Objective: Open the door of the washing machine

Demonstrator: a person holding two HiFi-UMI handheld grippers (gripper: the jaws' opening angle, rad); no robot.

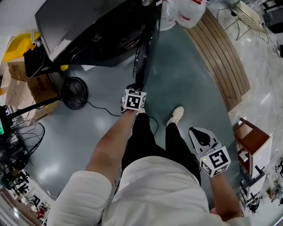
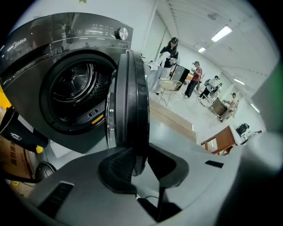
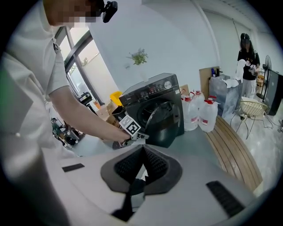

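The dark front-loading washing machine [image 1: 97, 31] stands ahead of me, and its round door [image 1: 141, 53] is swung out, edge-on to me. In the left gripper view the door [image 2: 130, 101] rises between my jaws and the steel drum [image 2: 75, 88] is exposed. My left gripper [image 1: 135, 88] reaches forward at the door's lower rim, and its pads [image 2: 117, 170] close on that rim. My right gripper [image 1: 196, 132] hangs back by my right hip, shut and holding nothing. The right gripper view shows the machine [image 3: 154, 95] and the left gripper [image 3: 132, 132] at the door.
A black floor fan [image 1: 74, 92] and its cable lie left of the machine, with cardboard boxes [image 1: 17, 79] beyond. Water jugs [image 1: 190, 13] and a curved wooden bench [image 1: 223, 57] are at the right. A wooden stand [image 1: 252, 141] is at the far right. People stand in the background [image 2: 194, 77].
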